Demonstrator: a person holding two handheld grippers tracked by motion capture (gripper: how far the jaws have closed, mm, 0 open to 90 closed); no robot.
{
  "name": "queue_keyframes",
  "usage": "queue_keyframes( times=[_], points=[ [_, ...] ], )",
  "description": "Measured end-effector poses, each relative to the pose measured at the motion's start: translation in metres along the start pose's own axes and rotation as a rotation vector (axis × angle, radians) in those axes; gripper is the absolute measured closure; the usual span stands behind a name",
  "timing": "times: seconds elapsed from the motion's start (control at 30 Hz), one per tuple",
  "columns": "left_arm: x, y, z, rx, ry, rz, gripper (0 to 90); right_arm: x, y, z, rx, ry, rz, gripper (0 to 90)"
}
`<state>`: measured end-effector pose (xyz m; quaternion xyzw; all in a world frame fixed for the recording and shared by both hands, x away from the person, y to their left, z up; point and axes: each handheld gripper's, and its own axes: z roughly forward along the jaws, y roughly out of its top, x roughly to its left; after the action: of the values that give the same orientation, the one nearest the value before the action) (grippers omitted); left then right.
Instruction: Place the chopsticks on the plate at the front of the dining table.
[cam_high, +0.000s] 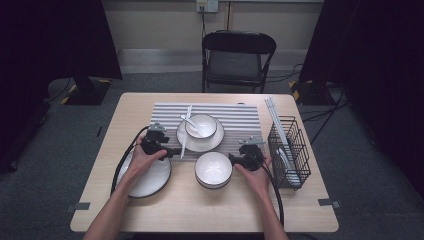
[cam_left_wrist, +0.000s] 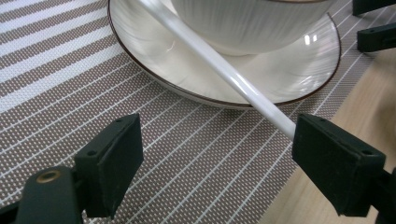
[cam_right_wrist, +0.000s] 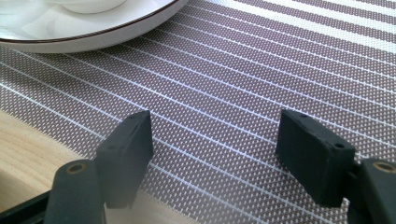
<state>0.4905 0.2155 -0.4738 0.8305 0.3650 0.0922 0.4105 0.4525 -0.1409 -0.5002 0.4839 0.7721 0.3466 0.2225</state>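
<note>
Wooden worktop (cam_high: 105, 195) on grey carpet, with a black folding chair (cam_high: 238, 56) behind it and dark curtains at both sides. Striped mat (cam_high: 240, 117) in the middle. White chopstick (cam_left_wrist: 219, 67) leaning on the saucer (cam_left_wrist: 154, 65) rim beside the cup, its near end hidden behind one pad. Left gripper (cam_left_wrist: 217, 161) spread wide, not pressing the stick. Right gripper (cam_right_wrist: 215, 156) spread wide over bare mat, grasping nothing. Wire basket (cam_high: 290, 150) at the right, contents hard to make out.

Wood table (cam_high: 200, 210), set for a meal.
On it: striped mat (cam_high: 240, 117) at 12, plate (cam_high: 152, 180) at 8, bowl (cam_high: 213, 169) ctr, wire rack (cam_high: 290, 150) at 3.
</note>
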Motion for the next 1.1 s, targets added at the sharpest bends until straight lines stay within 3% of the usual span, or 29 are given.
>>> queue_keyframes(
  times=[0.2, 0.27, 0.37, 0.43, 0.57, 0.67, 0.77, 0.83, 0.93, 1.1],
  points=[
    [-0.005, 0.001, -0.01, 0.022, -0.007, 0.023, 16.2, 0.0, 0.0, 0.0, 0.0, -0.001, 0.001, 26.8],
    [-0.007, 0.002, -0.012, 0.017, -0.023, 0.01, 16.0, 0.0, 0.0, 0.0, -0.001, -0.001, 0.002, 26.7],
    [-0.011, 0.003, -0.017, 0.032, -0.012, 0.019, 16.1, 0.0, 0.0, 0.0, -0.002, -0.001, 0.002, 26.7],
    [-0.013, 0.004, -0.022, 0.018, -0.031, 0.026, 16.1, 0.0, 0.0, 0.0, -0.002, -0.002, 0.0, 26.7],
    [-0.016, 0.001, -0.028, 0.001, -0.026, 0.022, 16.1, 0.0, 0.0, 0.0, -0.002, -0.001, 0.001, 26.8],
    [-0.016, -0.003, -0.027, 0.008, -0.024, 0.035, 16.4, 0.0, 0.0, 0.0, -0.001, -0.001, 0.003, 26.7],
    [-0.013, -0.005, -0.026, 0.003, -0.032, 0.011, 16.5, 0.0, 0.0, 0.0, -0.002, -0.001, 0.002, 26.7],
    [-0.014, -0.006, -0.023, 0.017, -0.024, 0.026, 16.5, 0.0, 0.0, 0.0, -0.002, -0.001, 0.001, 26.7],
    [-0.015, -0.007, -0.017, 0.02, -0.031, 0.016, 16.5, 0.0, 0.0, 0.0, -0.002, -0.001, 0.0, 26.7],
    [-0.019, -0.007, -0.009, 0.043, -0.024, 0.04, 16.5, 0.0, 0.0, 0.0, -0.001, 0.0, 0.003, 26.8]
  ],
)
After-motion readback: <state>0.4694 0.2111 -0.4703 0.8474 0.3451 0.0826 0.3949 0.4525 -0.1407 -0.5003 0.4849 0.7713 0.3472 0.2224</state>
